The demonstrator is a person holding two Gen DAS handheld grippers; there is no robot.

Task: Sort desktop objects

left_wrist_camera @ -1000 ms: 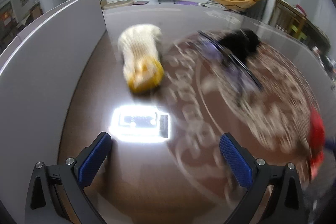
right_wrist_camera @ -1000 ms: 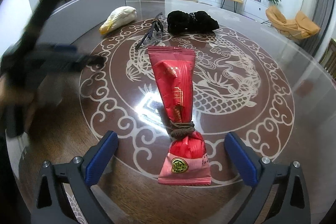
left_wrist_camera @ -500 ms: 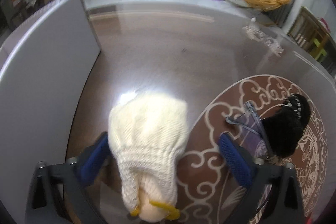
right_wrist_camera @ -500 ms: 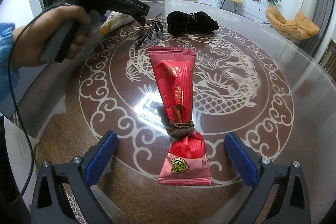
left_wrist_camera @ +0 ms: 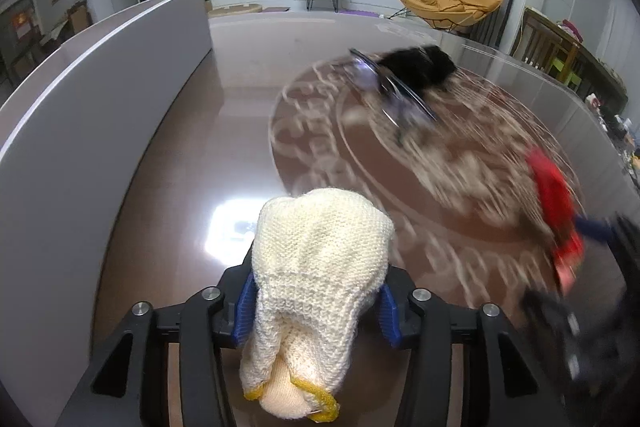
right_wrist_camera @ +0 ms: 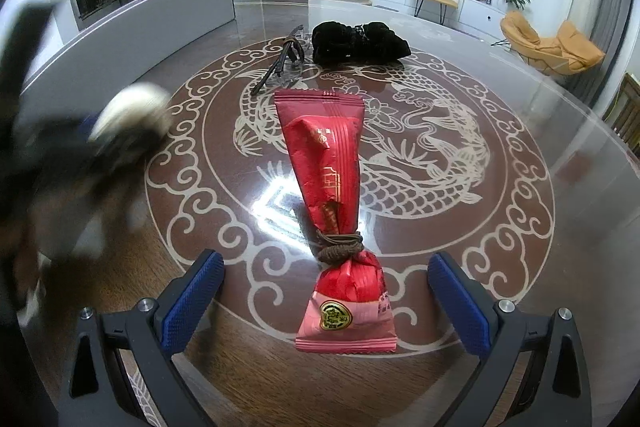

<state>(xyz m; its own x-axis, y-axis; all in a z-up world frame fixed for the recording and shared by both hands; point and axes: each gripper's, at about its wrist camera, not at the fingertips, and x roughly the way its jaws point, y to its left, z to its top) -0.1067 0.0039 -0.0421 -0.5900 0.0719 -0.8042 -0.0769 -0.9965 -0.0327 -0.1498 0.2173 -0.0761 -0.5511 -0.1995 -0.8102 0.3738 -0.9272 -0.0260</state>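
Observation:
My left gripper [left_wrist_camera: 316, 299] is shut on a cream knitted glove [left_wrist_camera: 320, 267] with a yellow cuff and holds it above the table. It shows as a blur at the left of the right wrist view [right_wrist_camera: 132, 115]. My right gripper [right_wrist_camera: 326, 291] is open, its blue pads on either side of a red snack packet [right_wrist_camera: 332, 187] tied with a brown cord, lying on the table. Glasses [right_wrist_camera: 286, 61] and a black cloth item [right_wrist_camera: 358, 41] lie farther back. They also show blurred in the left wrist view: the glasses [left_wrist_camera: 394, 91], the black item [left_wrist_camera: 420, 67] and the red packet [left_wrist_camera: 554, 203].
The round glass-topped table [right_wrist_camera: 520, 227] has a brown dragon medallion. A grey curved panel [left_wrist_camera: 80, 99] stands along its left side. The right gripper appears blurred at the right edge of the left wrist view [left_wrist_camera: 592, 307].
My left gripper has closed on the cream glove, lifted it and pulled back toward the front left of the table. The right gripper has not moved.

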